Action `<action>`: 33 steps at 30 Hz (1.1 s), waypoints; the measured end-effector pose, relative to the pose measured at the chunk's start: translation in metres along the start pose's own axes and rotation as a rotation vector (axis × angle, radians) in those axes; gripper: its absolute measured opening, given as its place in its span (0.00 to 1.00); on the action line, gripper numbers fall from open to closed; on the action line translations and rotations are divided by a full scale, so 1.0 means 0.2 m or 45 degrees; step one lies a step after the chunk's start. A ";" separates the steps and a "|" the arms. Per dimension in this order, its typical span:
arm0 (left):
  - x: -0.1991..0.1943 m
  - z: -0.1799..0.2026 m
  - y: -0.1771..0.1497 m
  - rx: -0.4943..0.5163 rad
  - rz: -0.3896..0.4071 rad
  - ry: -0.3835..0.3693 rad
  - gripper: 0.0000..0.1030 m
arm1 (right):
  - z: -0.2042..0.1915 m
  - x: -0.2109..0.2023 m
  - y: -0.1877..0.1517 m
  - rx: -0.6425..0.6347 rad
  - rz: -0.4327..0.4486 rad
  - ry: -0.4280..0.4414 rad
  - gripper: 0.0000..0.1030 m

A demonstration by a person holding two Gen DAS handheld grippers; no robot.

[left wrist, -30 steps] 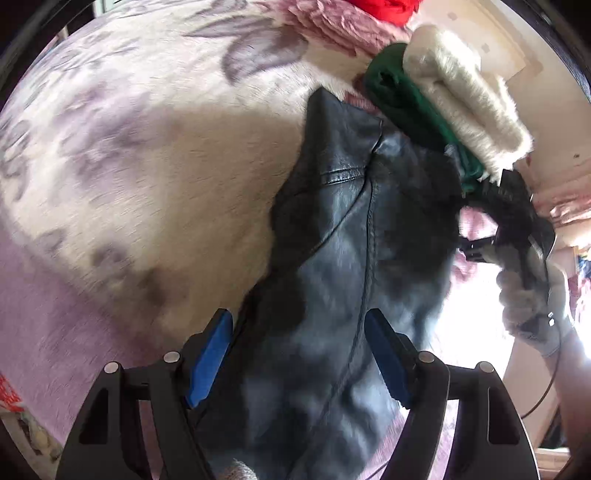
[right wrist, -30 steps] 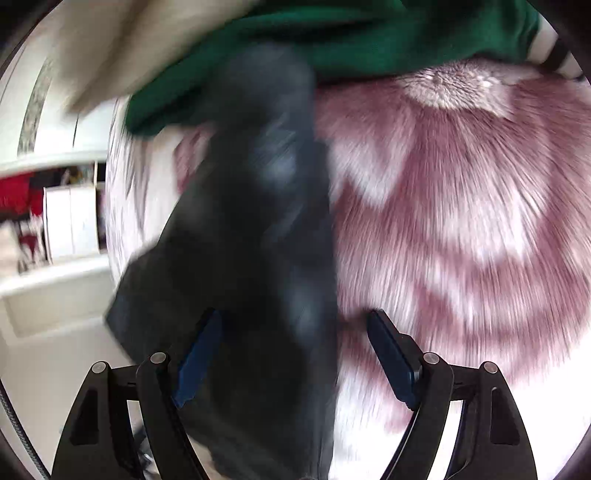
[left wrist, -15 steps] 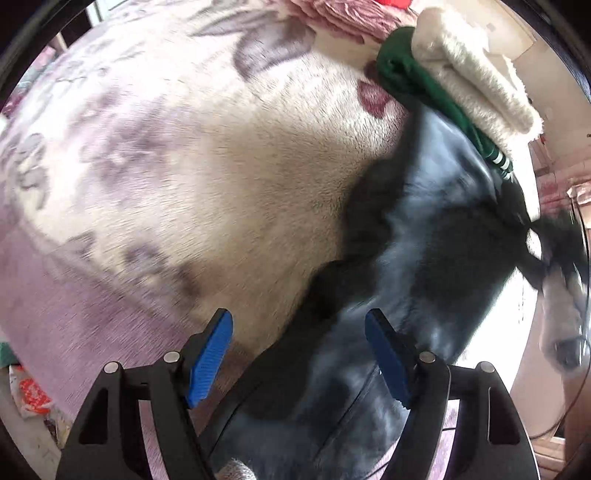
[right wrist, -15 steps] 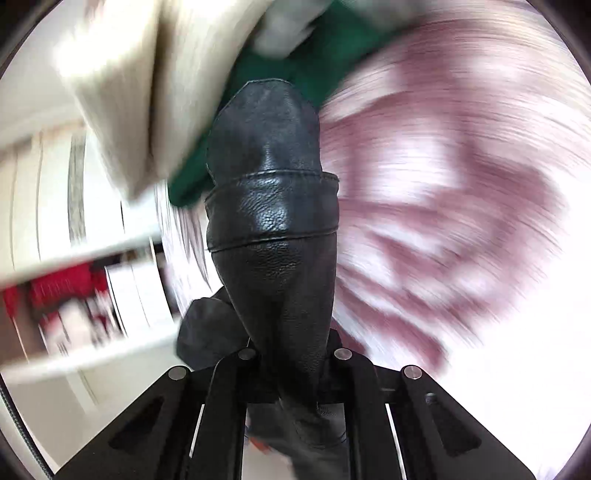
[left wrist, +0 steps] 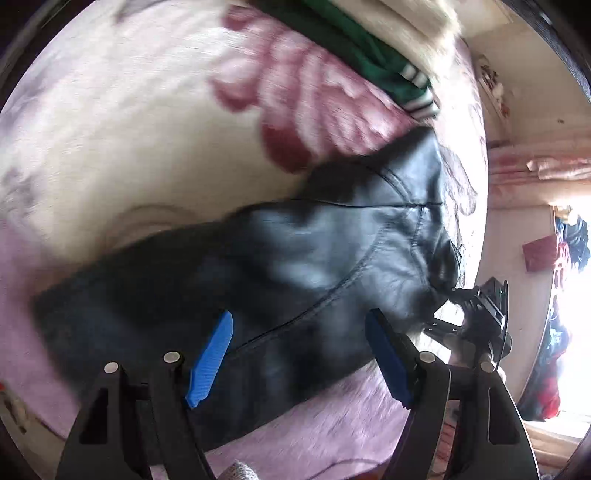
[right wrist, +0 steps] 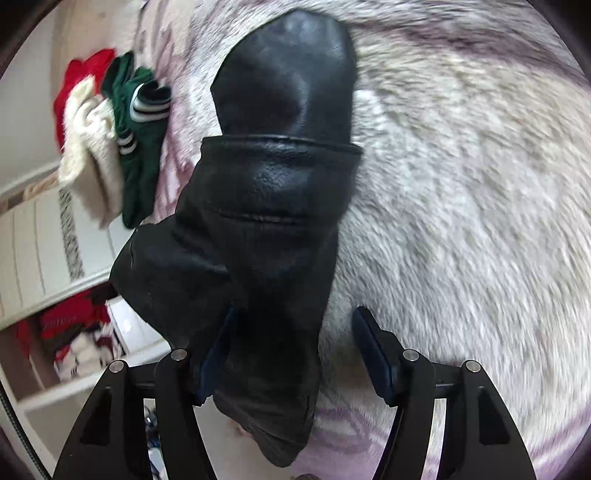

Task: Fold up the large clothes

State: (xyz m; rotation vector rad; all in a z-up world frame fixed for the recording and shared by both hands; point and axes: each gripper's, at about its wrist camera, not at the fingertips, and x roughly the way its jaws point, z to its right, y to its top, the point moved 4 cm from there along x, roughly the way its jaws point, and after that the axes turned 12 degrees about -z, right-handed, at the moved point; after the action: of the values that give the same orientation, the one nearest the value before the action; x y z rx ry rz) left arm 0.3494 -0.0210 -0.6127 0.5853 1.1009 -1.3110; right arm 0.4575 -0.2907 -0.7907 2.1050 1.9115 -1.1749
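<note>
Plush blanket (left wrist: 110,147), cream with pink and purple flowers, fills both views under your grippers. On it lies the black leather garment (left wrist: 295,266), its long axis running in the left wrist view from about eight o'clock up to two o'clock, where a narrow end reaches toward the folded stack: a green striped top (left wrist: 354,48) under a cream fleece (left wrist: 406,22).

Your left gripper (left wrist: 299,354) hovers over the garment's wide lower part, jaws well apart, blue pads clear of the leather and holding nothing. Your right gripper (right wrist: 291,354) has a narrow sleeve-like end of the garment hanging between its fingers and stretching away to twelve o'clock; its jaws have just been opening, the pad at the right stands clear of the leather, so I judge the grip released.

The right gripper sits at the garment's four o'clock edge in the left view, nearer the narrow end; the left is nearer the broad body.
</note>
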 end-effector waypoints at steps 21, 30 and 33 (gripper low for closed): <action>0.36 -0.01 0.28 0.025 -0.059 0.147 0.91 | -0.63 0.41 0.15 -0.514 -0.007 0.276 0.22; 0.25 -0.15 0.23 0.004 -0.037 -0.002 0.96 | -0.97 0.46 -0.13 -0.655 0.020 0.103 0.22; 0.22 -0.26 0.21 -0.060 -0.025 -0.118 0.96 | -1.04 0.47 -0.29 -0.723 0.015 0.032 0.22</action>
State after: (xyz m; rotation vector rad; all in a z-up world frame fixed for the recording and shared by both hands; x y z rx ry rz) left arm 0.3684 0.0130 -0.6819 0.4756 1.0610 -1.3123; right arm 0.5018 -0.0922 -0.6710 1.8161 1.9367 -0.5088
